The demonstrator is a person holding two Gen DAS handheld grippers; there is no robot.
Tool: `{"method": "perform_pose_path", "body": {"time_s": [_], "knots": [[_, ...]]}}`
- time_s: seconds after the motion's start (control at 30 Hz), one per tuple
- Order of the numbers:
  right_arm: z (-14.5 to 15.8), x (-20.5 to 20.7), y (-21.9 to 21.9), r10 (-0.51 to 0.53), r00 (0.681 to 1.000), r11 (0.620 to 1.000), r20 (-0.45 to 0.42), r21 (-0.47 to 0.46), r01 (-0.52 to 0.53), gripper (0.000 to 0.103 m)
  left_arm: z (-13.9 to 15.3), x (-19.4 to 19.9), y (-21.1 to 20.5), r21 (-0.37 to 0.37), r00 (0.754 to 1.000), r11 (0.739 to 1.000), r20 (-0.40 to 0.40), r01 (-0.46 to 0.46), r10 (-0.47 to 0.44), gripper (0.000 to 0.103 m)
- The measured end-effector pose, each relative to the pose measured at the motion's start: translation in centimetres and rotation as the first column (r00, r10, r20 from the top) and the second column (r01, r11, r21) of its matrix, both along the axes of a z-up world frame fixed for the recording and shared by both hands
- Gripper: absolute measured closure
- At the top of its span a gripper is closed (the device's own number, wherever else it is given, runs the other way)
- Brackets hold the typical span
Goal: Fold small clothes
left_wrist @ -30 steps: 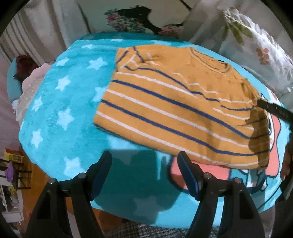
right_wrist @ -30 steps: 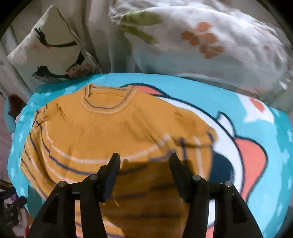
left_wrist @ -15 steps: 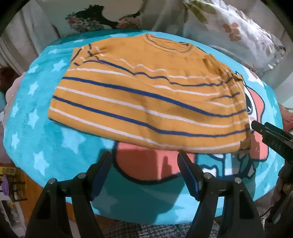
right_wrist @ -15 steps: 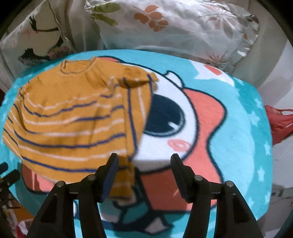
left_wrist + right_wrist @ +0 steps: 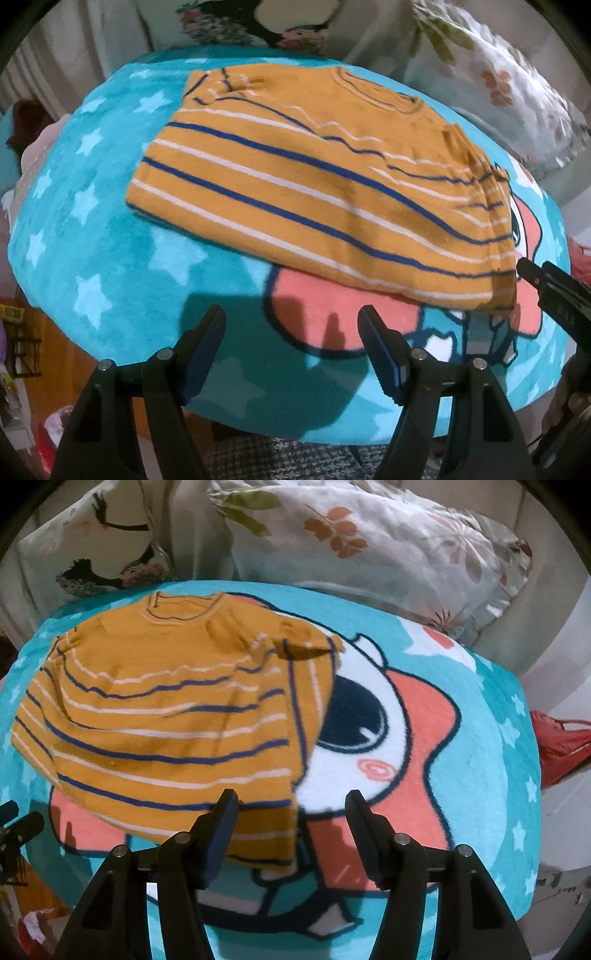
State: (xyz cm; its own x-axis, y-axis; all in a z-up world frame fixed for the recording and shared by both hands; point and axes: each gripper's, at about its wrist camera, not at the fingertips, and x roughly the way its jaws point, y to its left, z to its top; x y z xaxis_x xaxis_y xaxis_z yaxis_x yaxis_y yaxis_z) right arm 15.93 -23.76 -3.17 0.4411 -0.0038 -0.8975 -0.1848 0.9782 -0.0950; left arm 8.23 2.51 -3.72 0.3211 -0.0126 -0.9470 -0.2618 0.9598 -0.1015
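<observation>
Your left view takes in the whole orange striped top (image 5: pixel 314 192) lying flat on the turquoise star blanket (image 5: pixel 92 258), with the neckline at the far side and the hem toward you; its stripes, and so its long axis, run from upper left down to lower right. That view also shows your right tongs (image 5: pixel 546 284) as a dark tip at the right edge, just beside the top's lower right corner, plus stars on the blanket's left half. The right view gives what the left cannot: the top's right side is folded in, a sleeve or side panel (image 5: pixel 310 709) laid over the body with its stripes running up and down across the others. It also shows the big cartoon eye and pink star face on the blanket (image 5: pixel 406 738), the leaf-print pillow (image 5: pixel 369 542) behind, and a red item (image 5: pixel 561 746) off the blanket's right edge.

Your left tongs (image 5: pixel 291 350) hang apart over bare blanket near the hem, nothing between them. Your right tongs (image 5: pixel 291 830) are spreading wider; the top's lower right corner lies under the gap, the pads not pressing on it
</observation>
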Motion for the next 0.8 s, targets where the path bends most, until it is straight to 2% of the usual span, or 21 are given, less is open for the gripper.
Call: {"method": "perform_pose_path", "body": {"time_s": [0.23,0.53,0.8], "knots": [[0.9,1.5,4.1,-0.013,1.000,1.000,-0.001,0.019,0.013,0.037,0.5,0.4,5.1,0.012,0.999,0.999,0.016,-0.030,0.029,0.030],[0.5,2.5,13.2,0.033,0.998,0.998,-0.051,0.053,-0.030,0.035,-0.1,1.7,13.5,-0.008,0.997,0.997,-0.013,-0.080,0.080,0.030],[0.2,4.0,19.6,0.050,0.996,0.996,-0.080,0.071,-0.045,0.035,-1.3,2.4,18.9,-0.016,0.996,0.996,-0.030,-0.089,0.088,0.030]]}}
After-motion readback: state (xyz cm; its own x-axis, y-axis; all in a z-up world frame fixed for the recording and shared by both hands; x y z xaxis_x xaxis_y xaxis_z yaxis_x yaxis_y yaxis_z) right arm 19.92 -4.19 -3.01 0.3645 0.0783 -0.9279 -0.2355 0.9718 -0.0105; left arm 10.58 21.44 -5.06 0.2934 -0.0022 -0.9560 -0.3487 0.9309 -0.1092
